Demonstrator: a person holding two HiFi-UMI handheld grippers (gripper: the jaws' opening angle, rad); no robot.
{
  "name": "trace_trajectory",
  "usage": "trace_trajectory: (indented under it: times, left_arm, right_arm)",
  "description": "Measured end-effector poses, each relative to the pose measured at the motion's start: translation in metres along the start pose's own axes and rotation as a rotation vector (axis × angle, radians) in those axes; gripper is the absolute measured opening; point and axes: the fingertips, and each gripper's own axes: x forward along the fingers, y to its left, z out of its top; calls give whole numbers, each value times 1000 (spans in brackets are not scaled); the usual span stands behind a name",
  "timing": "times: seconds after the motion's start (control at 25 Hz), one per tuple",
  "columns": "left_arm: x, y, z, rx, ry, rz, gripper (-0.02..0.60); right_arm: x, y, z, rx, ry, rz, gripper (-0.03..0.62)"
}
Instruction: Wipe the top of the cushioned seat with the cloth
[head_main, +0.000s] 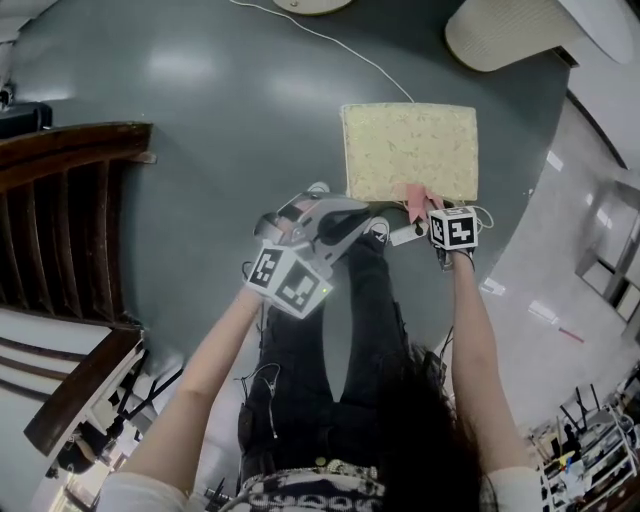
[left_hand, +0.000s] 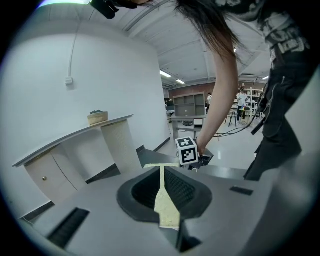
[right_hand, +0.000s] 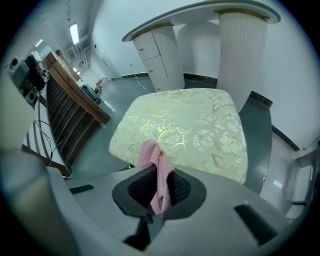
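Note:
The cushioned seat (head_main: 410, 148) is a low square pad in cream floral fabric standing on the grey floor; it fills the middle of the right gripper view (right_hand: 185, 132). My right gripper (head_main: 422, 214) is at its near edge, shut on a pink cloth (head_main: 413, 198) that sticks up between the jaws (right_hand: 152, 160) just short of the cushion top. My left gripper (head_main: 352, 212) is at the seat's near-left corner, with its jaws closed on a thin strip of the same cream fabric (left_hand: 164, 197). The right gripper's marker cube (left_hand: 186, 150) shows straight ahead of it.
A dark wooden slatted chair (head_main: 60, 200) stands to the left. A white cable (head_main: 320, 38) runs across the floor behind the seat. A cream ribbed pedestal (right_hand: 242, 50) and a curved counter (left_hand: 75, 137) stand close by. My legs and shoes (head_main: 378, 232) are right beneath the grippers.

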Motion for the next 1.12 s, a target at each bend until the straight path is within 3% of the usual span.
trace_trajectory:
  times: [0.6,0.88,1.12]
  left_arm:
    - [48,-17,36,11,2,-44,23]
    - [58,-22,58,-10,-1,-32,25]
    - [58,-20,83,-19,-16,-1,25]
  right_arm:
    - [-54,-132,-41,149,-25,-145,14]
    - [-72,-147,-57,182,-41,-145,14]
    - [-106,-131,-44,170,-127,-111,14]
